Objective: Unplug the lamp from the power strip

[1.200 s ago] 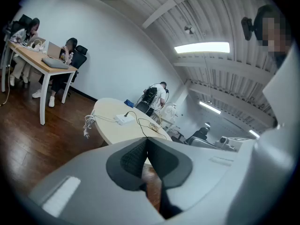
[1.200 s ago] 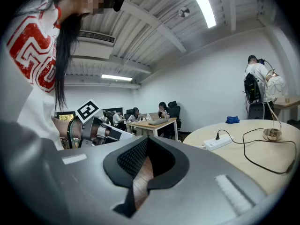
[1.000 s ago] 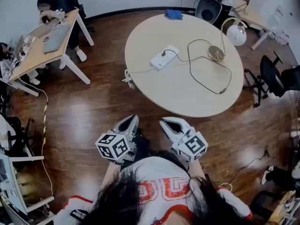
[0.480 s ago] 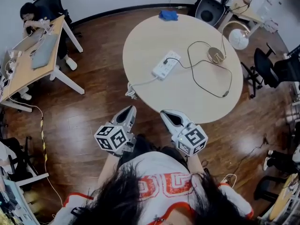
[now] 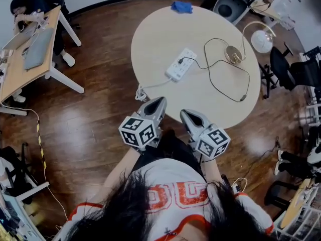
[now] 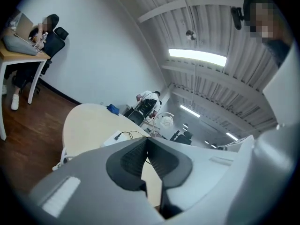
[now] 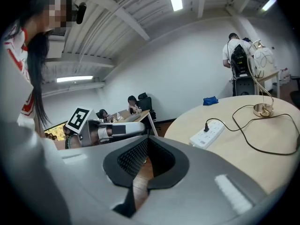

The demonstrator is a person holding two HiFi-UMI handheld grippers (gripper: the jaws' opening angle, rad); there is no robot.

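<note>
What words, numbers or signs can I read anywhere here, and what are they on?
No text reads clearly.
Shirt: large red print, maybe "00", partly hidden by hair; not certain.
Marker cubes: black-and-white square patterns only, no letters.
Power strip: any marking is too small to read.

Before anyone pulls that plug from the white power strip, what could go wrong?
The power strip seems loose on the table, so it may slide with the plug.
The lamp stands near the table's edge; a tugged cord could topple it.
The left hand-held gripper and right hand-held gripper are shut; they must open first.
</note>
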